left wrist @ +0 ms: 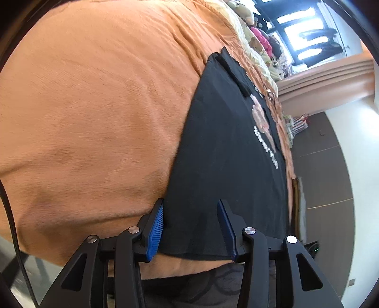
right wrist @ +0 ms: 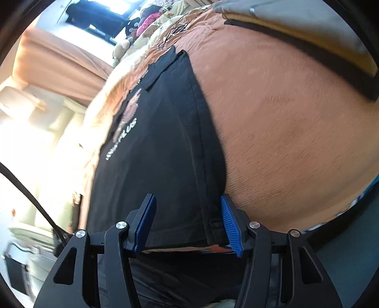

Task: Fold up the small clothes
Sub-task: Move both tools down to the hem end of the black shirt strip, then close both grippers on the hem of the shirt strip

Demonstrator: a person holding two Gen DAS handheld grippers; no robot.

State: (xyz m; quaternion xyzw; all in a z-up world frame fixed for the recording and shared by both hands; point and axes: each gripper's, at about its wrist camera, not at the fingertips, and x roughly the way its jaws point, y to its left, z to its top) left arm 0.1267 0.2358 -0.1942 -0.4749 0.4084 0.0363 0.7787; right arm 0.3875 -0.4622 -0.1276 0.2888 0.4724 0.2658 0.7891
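Grippers tilted down toward the near edge of a bed, each wrist view rolled sideways so the room runs at a slant. Two in all, one per hand; no hand or sleeve in sight.

One black T-shirt [left wrist: 218, 147], spread flat on the orange blanket [left wrist: 94, 118], pink print and white lettering toward its far end, a folded sleeve near the collar. One garment only on the blanket. Heap of soft toys [left wrist: 248, 14] and patterned bedding at the far end of the bed, under a bright window [left wrist: 296, 30].

Left hand-held gripper [left wrist: 191, 206] about half open, blue pads [left wrist: 156, 227] apart, astride the shirt's near left corner: left pad right at the shirt's side edge where it meets the blanket, right pad over the black cloth. Fabric between the jaws, but not pinched; contact with the pads not clear enough to tell.

Right hand-held gripper [right wrist: 188, 201] likewise about half open, over the shirt's near right corner, shirt seen as black T-shirt [right wrist: 154, 147] on orange blanket [right wrist: 284, 118]. Right pad [right wrist: 233, 227] just beside the hemmed side edge, left pad over the cloth. Hem lying between the jaws, not clamped.
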